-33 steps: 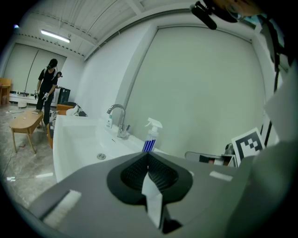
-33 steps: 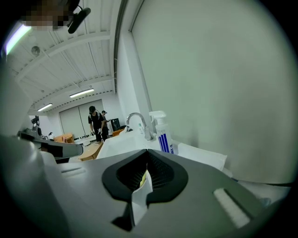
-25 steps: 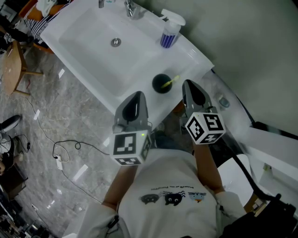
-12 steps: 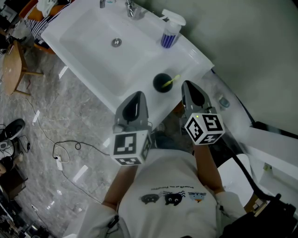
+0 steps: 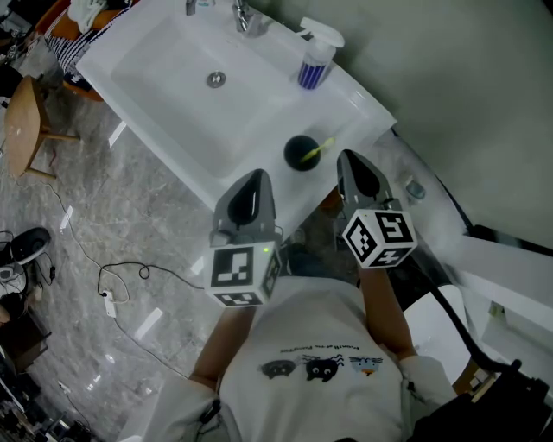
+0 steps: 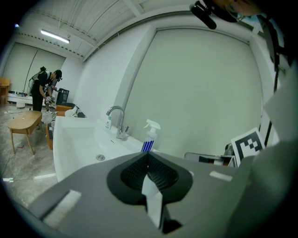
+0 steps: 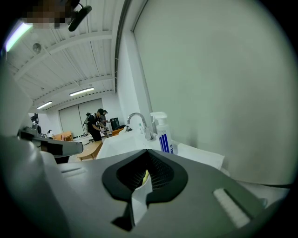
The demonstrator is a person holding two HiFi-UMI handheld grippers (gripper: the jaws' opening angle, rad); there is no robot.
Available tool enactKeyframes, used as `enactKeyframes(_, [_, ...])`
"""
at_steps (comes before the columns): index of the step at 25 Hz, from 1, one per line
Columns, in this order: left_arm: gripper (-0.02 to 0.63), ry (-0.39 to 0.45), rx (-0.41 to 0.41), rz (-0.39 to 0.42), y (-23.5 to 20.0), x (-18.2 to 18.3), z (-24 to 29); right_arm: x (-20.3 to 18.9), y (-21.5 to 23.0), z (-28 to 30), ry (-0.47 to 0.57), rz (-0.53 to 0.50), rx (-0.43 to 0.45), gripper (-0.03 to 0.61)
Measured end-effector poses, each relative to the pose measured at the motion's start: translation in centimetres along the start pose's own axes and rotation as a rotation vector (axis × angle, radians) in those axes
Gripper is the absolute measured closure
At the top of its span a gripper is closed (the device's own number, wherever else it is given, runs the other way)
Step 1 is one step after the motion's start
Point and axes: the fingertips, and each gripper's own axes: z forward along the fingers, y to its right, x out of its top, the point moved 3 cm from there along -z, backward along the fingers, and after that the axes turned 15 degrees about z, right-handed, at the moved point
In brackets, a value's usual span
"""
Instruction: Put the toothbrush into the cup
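In the head view a black cup point(image 5: 300, 154) stands on the sink's front right ledge. A yellow-green toothbrush point(image 5: 318, 149) leans out of it to the right. My left gripper point(image 5: 256, 174) hovers just in front of the ledge, left of the cup, with its jaws together and empty. My right gripper point(image 5: 345, 155) sits to the cup's right, apart from it, also shut with nothing held. In the left gripper view the left gripper point(image 6: 148, 154) shows closed jaws. In the right gripper view a sliver of the toothbrush point(image 7: 146, 176) shows beyond the closed right gripper point(image 7: 147, 151).
The white sink point(image 5: 164, 52) has a faucet point(image 5: 244, 15) at its back and a blue-striped spray bottle point(image 5: 315, 62) on its right rim. A wooden stool point(image 5: 22, 121) and a cable point(image 5: 121, 280) are on the marble floor. People point(image 6: 46, 88) stand far behind.
Both grippers stay where they were. Only a shoe at the floor's left edge has shifted.
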Motion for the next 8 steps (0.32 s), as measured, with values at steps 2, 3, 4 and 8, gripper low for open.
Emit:
enactKeyframes(2, [0.614,0.002,-0.002,0.003,0.04,0.10,0.00,-0.04,0.01,0.00,0.000,0.003,0.000,0.578])
enactKeyframes(3, [0.614,0.001,-0.001,0.002,0.02,0.06,0.01,-0.05,0.02,0.01,0.000,0.004,0.000,0.578])
enactKeyframes(4, [0.614,-0.001,0.001,-0.001,-0.03,-0.05,0.02,-0.05,0.03,0.04,-0.001,0.004,0.000,0.578])
enactKeyframes(8, [0.614,-0.006,0.004,-0.004,-0.18,-0.38,0.11,-0.06,0.07,0.20,-0.002,0.003,0.002,0.578])
